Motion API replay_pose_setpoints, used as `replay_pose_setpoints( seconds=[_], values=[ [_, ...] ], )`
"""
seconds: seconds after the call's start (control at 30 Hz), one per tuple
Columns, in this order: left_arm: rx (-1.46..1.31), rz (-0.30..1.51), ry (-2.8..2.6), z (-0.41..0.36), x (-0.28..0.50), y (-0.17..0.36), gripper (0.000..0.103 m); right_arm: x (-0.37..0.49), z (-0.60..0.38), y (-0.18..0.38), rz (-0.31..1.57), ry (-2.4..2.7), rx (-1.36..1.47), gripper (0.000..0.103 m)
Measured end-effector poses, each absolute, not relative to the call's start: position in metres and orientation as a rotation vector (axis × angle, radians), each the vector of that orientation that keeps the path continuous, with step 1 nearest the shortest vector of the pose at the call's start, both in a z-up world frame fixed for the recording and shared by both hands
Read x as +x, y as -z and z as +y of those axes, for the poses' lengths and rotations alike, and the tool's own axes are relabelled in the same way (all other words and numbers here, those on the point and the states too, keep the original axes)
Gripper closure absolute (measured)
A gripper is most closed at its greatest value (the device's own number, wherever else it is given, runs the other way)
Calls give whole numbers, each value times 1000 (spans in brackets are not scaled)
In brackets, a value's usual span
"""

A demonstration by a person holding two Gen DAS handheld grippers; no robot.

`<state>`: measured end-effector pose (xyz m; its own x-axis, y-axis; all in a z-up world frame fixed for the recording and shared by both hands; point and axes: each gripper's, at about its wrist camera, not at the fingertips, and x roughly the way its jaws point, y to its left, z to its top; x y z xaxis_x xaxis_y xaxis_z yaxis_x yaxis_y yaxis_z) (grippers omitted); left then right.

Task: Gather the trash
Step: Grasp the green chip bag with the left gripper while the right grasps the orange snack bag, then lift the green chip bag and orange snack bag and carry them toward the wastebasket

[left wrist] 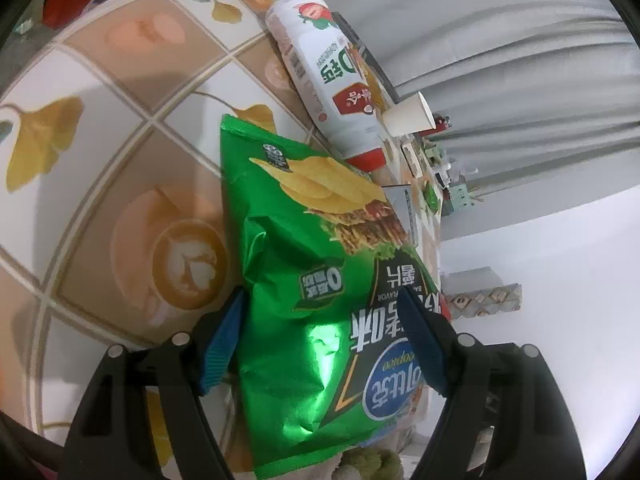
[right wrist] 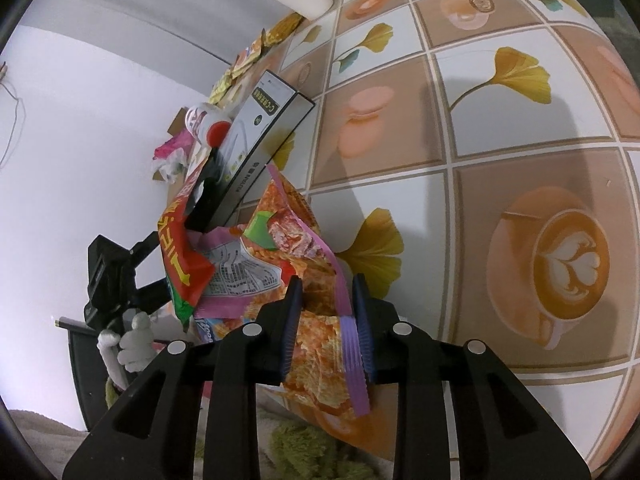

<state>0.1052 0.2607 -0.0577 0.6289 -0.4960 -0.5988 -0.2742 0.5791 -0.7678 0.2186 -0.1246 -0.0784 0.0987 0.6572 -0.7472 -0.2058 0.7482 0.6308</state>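
The left gripper [left wrist: 324, 332] tilts down, its jaws apart around a green chip bag [left wrist: 320, 280]; whether they touch it I cannot tell. The right gripper [right wrist: 326, 312] slants down, jaws clamped on an orange snack bag [right wrist: 304, 248]. Both lie on a tabletop [right wrist: 480, 120] printed with ginkgo leaves and lattes. Beyond the right jaws, a box [right wrist: 260, 136] reads "FUYUAN".
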Motion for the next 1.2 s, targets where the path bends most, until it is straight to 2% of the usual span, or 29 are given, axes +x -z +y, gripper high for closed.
replay_pose_setpoints(
  seconds=[0.13,0.3,0.37,0.57,0.77,0.83,0.97,1.07,1.1,1.2],
  values=[
    [-936,926,148,257,109,56,35,218,-125,78,1334,-673,415,74],
    [-910,922,137,254,112,56,44,218,-125,74,1335,-692,411,60],
    [-904,916,135,255,111,56,50,217,-123,73,1333,-696,397,58],
    [-906,884,141,257,104,54,59,217,-116,72,1334,-704,383,58],
    [-931,863,155,261,98,58,63,217,-110,74,1336,-705,373,58],
    [-938,860,155,262,96,60,64,219,-106,74,1339,-704,372,60],
    [-938,848,160,263,93,58,65,222,-102,76,1354,-689,371,73],
    [-941,841,168,265,91,58,66,223,-100,76,1357,-680,374,76],
    [-945,837,171,265,90,58,66,223,-100,76,1358,-673,371,80],
    [-958,824,178,267,88,58,67,222,-104,78,1365,-670,375,85]
  ],
)
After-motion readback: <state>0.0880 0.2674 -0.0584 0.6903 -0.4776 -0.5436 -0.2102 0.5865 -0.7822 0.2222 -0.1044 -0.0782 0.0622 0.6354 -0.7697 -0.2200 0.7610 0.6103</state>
